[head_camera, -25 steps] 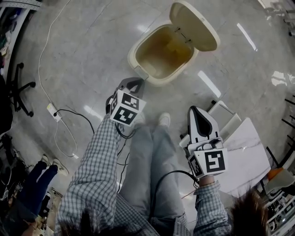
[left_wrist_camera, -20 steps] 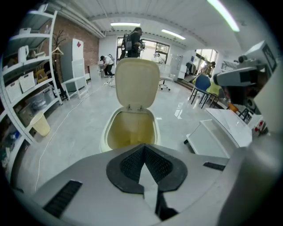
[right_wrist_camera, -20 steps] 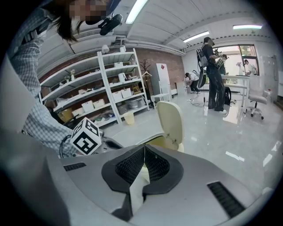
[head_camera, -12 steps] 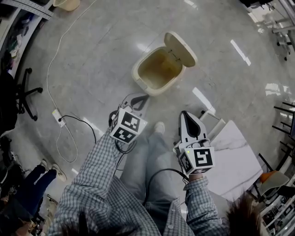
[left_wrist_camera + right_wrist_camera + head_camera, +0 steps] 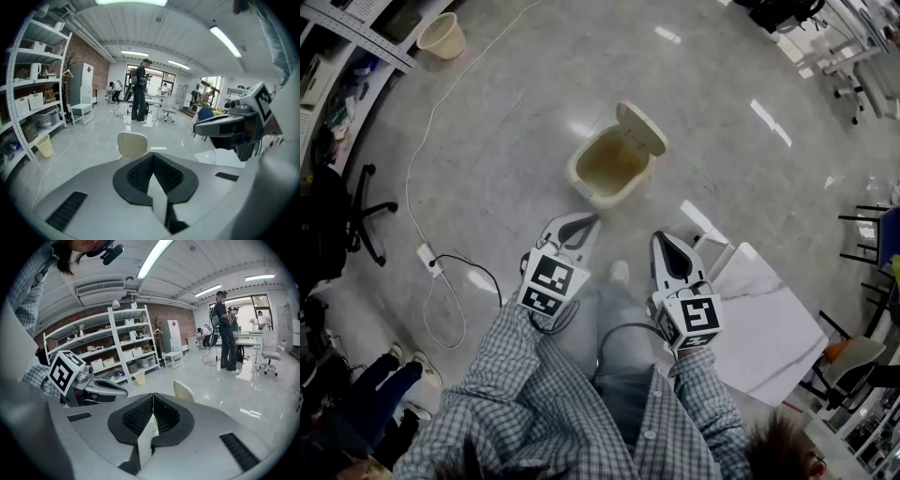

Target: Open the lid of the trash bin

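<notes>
The bin [image 5: 602, 171] sits on the floor [image 5: 497, 122] ahead with its lid [image 5: 642, 128] already up, so the left claw [image 5: 589, 221] and right claw [image 5: 662, 240], both closed and empty, are best held well apart from it.

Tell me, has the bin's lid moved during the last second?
No. The lid stays tipped open at the far rim of the trash bin, same as before.

A small basket [image 5: 442, 37] stands beside shelving [image 5: 352, 23], a power strip [image 5: 428, 259] well apart.
</notes>
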Demonstrator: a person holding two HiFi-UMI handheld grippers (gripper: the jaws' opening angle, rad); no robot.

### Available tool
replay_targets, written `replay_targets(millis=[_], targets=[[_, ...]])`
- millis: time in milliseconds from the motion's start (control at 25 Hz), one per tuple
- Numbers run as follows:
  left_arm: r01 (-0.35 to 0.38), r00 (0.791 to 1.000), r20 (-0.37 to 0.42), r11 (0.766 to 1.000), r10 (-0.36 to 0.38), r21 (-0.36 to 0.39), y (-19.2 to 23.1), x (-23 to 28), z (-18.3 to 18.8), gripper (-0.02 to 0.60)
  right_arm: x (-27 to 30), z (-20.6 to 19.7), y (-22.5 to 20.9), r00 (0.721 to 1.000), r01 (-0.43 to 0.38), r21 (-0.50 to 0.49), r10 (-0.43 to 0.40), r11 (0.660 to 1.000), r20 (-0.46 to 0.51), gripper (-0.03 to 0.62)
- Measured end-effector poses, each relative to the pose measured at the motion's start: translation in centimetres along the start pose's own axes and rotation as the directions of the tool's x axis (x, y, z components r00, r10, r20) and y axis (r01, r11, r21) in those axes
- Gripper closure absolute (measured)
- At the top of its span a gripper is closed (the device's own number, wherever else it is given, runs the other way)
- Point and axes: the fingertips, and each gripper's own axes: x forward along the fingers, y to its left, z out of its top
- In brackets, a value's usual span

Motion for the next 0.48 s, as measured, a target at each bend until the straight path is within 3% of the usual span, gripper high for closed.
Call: replay_targets(millis=[280, 480], targets=[[0.024, 0.998, 0.063, 0.996, -0.029, 0.085, -2.1, -5.0, 5.5, 0.577, -3.4, 5.7, 0.5, 0.997, -0.008, -0.040, 0.011, 0.999, 0.074, 0.574], [-0.020, 0.990, 0.138, 0.999, 0.013, 0.048, -1.3, -8.2, 8.6, 0.577, -3.7, 8.7, 1.9, 0.992, -0.031, -0.056, 0.037, 0.998, 0.119, 0.574]])
